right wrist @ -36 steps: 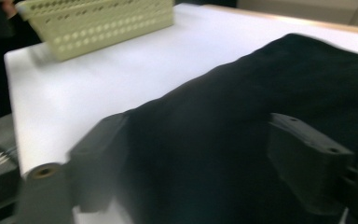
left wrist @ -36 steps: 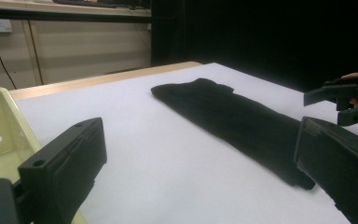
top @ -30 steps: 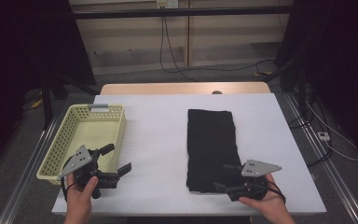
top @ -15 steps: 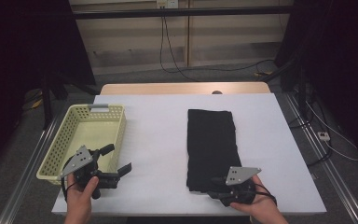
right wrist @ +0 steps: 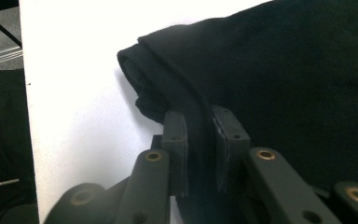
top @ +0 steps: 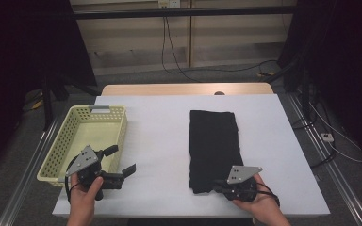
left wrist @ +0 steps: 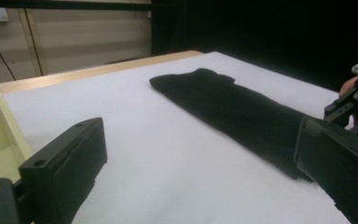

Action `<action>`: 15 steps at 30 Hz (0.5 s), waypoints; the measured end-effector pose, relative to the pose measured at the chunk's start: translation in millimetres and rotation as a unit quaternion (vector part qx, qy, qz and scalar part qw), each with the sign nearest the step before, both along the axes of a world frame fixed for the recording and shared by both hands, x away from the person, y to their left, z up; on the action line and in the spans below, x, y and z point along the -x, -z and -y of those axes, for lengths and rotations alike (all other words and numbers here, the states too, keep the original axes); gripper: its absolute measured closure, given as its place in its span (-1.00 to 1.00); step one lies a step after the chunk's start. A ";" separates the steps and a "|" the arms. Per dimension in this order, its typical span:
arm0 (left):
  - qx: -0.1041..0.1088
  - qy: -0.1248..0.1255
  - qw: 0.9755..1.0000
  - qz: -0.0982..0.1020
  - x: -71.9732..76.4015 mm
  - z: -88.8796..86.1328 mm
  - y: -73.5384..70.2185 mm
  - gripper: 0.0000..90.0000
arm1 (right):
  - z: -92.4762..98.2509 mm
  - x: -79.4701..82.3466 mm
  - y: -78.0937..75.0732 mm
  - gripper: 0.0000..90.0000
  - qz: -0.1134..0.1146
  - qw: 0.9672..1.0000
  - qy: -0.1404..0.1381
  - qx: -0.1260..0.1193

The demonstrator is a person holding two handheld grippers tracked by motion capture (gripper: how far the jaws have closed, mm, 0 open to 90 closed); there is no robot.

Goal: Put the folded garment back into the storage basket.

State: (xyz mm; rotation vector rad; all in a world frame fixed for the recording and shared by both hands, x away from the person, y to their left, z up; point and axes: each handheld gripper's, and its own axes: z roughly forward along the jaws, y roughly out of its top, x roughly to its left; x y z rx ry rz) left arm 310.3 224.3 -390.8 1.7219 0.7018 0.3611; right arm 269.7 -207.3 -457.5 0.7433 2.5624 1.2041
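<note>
The right gripper [right wrist: 200, 154] has just been closing and now pinches the near edge of the folded black cloth [top: 214, 146], which lies flat on the white bench [top: 160, 141]. The left gripper [top: 120, 162] hovers wide open and empty beside the yellow basket [top: 70, 136].

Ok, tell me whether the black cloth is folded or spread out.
Folded. The black cloth lies as a long narrow strip on the table, and its near edge shows stacked layers where the right gripper pinches it.
</note>
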 end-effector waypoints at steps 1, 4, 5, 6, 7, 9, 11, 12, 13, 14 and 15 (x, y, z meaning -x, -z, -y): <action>-0.004 0.003 1.000 -0.003 0.1 1.2 -0.2 -0.95 | -0.7 0.3 -0.5 0.76 0.002 1.000 0.003 0.004; -0.012 0.004 1.000 -0.012 -0.2 5.2 -1.1 -0.94 | -1.1 0.7 -1.4 0.83 0.000 1.000 0.014 0.003; -0.017 0.008 1.000 -0.014 -0.9 6.5 -1.7 -0.94 | -1.1 0.7 -1.4 0.83 0.000 1.000 0.014 0.003; -0.019 0.009 1.000 -0.019 -1.1 8.2 -2.4 -0.94 | 0.5 0.0 -0.8 0.84 -0.006 1.000 0.017 -0.007; -0.019 0.009 0.999 -0.026 -1.2 10.4 -3.2 -0.94 | 4.9 -1.6 -0.6 0.84 -0.016 0.999 0.022 -0.027; -0.022 0.017 0.999 -0.032 -1.8 14.4 -5.3 -0.94 | 7.9 -1.6 -3.7 0.85 -0.015 0.998 0.029 -0.046; -0.023 0.022 0.999 -0.038 -2.7 19.3 -7.0 -0.94 | 10.0 -0.7 -8.6 0.85 -0.007 0.998 0.031 -0.055; -0.023 0.022 0.999 -0.041 -3.4 22.0 -7.8 -0.94 | 10.0 -0.7 -8.6 0.85 -0.007 0.998 0.031 -0.055; -0.024 0.025 0.999 -0.041 -4.8 24.6 -8.5 -0.94 | 11.2 -0.4 -10.3 0.85 -0.003 0.998 0.034 -0.058; -0.024 0.026 0.998 -0.042 -6.1 27.4 -8.9 -0.94 | 13.9 -0.8 -10.9 0.85 -0.005 0.997 0.035 -0.073; -0.024 0.027 0.998 -0.043 -7.8 30.1 -8.9 -0.94 | 15.4 -1.1 -10.4 0.85 -0.005 0.996 0.037 -0.076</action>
